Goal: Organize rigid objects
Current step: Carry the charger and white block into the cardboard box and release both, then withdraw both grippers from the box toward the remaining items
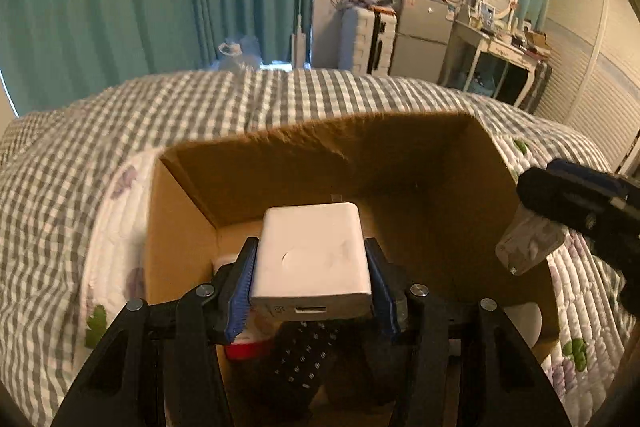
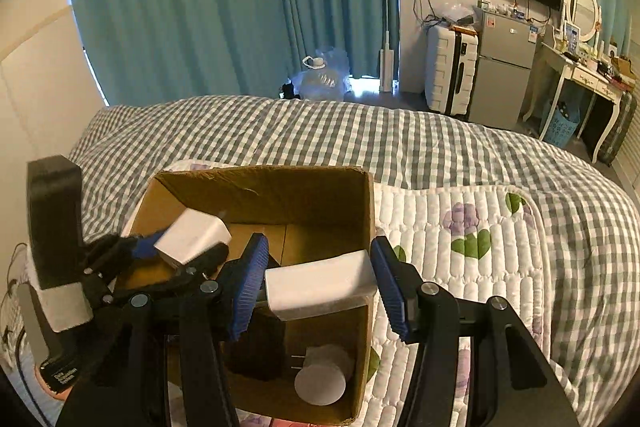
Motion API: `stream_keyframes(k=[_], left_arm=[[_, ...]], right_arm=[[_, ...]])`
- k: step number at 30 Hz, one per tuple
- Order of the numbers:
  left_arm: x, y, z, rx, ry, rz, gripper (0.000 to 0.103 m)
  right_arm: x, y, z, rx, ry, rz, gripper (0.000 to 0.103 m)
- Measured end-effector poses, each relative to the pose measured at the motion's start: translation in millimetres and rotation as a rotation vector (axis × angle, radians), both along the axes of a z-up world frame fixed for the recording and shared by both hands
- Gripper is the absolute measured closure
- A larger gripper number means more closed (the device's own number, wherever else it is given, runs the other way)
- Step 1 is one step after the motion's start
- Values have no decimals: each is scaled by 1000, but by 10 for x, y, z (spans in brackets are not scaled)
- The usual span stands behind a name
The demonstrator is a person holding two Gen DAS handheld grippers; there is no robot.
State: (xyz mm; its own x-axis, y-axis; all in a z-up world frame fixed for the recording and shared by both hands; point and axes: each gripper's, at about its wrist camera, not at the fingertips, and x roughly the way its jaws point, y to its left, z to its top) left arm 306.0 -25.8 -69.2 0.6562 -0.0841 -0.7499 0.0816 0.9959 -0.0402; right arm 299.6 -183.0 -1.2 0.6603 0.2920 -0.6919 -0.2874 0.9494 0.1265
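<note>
1. The left gripper (image 1: 310, 277) has its blue ribbed pads closed against the two sides of a smooth white power adapter (image 1: 311, 259), a rounded rectangular block with a port on its near face; it hangs above the open cardboard box (image 1: 280, 163).
2. The right gripper (image 2: 320, 283) has its jaws spread fairly wide, with a white rectangular block (image 2: 320, 285) between them, at the box's right wall. The right pad looks to be touching the block's end; I cannot tell whether the left pad bears on it, so the grip is unclear.
3. The box is plain brown corrugated board, top flaps open, standing on a white quilted mat with purple flowers (image 2: 472, 227), which lies on a grey-and-white checked bedspread (image 2: 360, 135).
4. The left wrist view shows, low in the box, a dark keypad-like object with rows of small buttons (image 1: 304, 359) and a red-and-white item (image 1: 246, 345) at the near left corner.
5. Only the right wrist view shows a white round plug with two prongs (image 2: 320, 375) at the box's near right corner, and the left gripper (image 2: 188, 247) from the side, tilted over the box's left edge.
</note>
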Motion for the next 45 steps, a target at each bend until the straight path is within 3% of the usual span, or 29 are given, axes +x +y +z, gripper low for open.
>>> stream_keyframes(k=[4, 10, 21, 23, 25, 29, 35, 39, 45], left_arm=[[-92, 35, 98, -14, -38, 7, 38], [-214, 154, 301, -4, -84, 35, 38], [-320, 274, 344, 36, -125, 53, 38], [-358, 267, 367, 39, -131, 50, 38], [-412, 258, 411, 46, -133, 53, 38], [-603, 251, 576, 45, -155, 55, 32], [-1048, 253, 951, 41, -228, 58, 13], [-1313, 293, 1165, 51, -261, 66, 10], [-1625, 373, 1188, 67, -266, 64, 6]], right_arm=[[-31, -1, 65, 3, -7, -7, 50], [-4, 46, 119, -5, -11, -6, 50], [106, 192, -130, -23, 50, 18, 49], [96, 172, -99, -9, 41, -1, 46], [63, 124, -29, 1, 24, -33, 34], [-96, 29, 169, 14, 1, -63, 34], [-589, -42, 544, -30, -56, -71, 26], [-948, -77, 776, -50, -98, -83, 11], [-1373, -76, 935, -88, -140, -82, 7]])
